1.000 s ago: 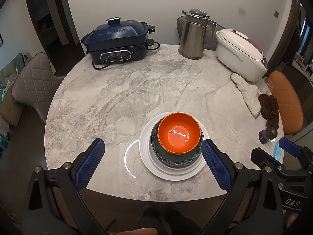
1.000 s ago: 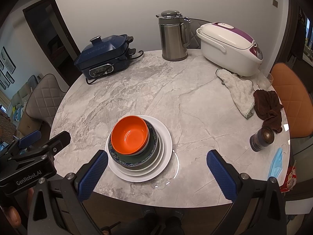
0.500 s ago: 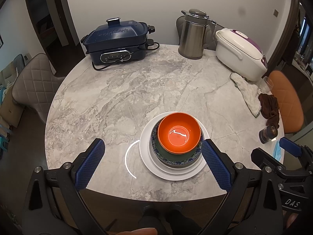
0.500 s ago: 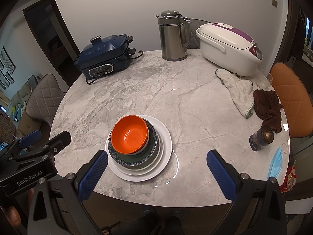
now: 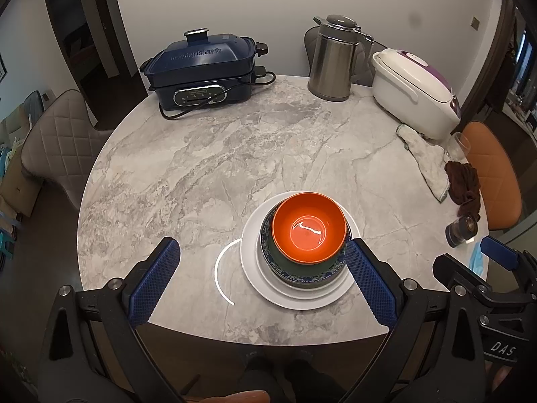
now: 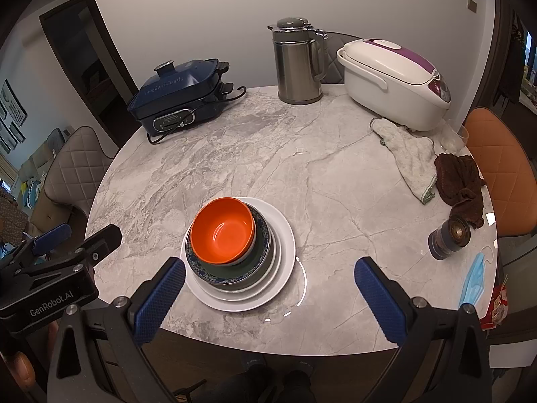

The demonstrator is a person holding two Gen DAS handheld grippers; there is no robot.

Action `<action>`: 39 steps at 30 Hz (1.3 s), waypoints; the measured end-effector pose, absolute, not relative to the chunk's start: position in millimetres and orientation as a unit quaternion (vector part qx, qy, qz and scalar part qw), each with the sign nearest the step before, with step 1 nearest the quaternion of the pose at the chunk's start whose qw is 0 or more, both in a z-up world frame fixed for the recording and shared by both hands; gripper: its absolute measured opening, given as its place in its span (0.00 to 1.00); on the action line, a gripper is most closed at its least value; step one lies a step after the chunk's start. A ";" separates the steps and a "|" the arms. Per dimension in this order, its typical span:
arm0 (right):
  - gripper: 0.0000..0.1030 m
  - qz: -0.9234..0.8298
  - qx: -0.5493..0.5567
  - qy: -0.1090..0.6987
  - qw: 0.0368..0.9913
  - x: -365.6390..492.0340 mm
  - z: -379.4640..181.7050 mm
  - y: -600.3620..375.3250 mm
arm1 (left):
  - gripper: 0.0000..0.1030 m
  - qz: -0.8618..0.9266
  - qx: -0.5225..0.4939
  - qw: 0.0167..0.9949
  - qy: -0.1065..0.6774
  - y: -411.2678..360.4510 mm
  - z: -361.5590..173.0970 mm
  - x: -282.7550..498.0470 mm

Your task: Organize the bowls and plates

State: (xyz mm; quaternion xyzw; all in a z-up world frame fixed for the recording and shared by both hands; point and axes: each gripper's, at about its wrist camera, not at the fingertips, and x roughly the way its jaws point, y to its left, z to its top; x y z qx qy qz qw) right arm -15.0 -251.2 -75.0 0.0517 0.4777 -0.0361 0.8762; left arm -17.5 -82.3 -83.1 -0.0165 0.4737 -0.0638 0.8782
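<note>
Two claws hover over the near edge of the round marble table (image 5: 208,154), both spread wide and holding nothing. The left claw (image 5: 261,272) straddles the stack's left side, its right finger (image 5: 369,288) just beside the rim of the white plate (image 5: 248,262). The right claw (image 6: 268,292) hangs further to the right, its left finger (image 6: 157,302) near the same plate.

The stack sits close to the near edge: an orange bowl (image 5: 308,228) nested in a dark green bowl with a blue patterned rim (image 5: 302,273), on a smaller white plate (image 6: 273,258) atop the large one.

At the far edge stand a navy electric cooker (image 5: 204,70), a steel jug (image 5: 332,57) and a white rice cooker (image 5: 412,94). Along the right edge lie a grey cloth (image 6: 409,158), a brown cloth (image 6: 459,184) and a small dark jar (image 6: 449,238).
</note>
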 end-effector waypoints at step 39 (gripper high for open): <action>1.00 -0.035 0.051 0.479 0.876 -12.3 -74.7 -252.4 | 0.97 -0.064 -0.014 0.877 0.475 -83.9 -85.9 -11.9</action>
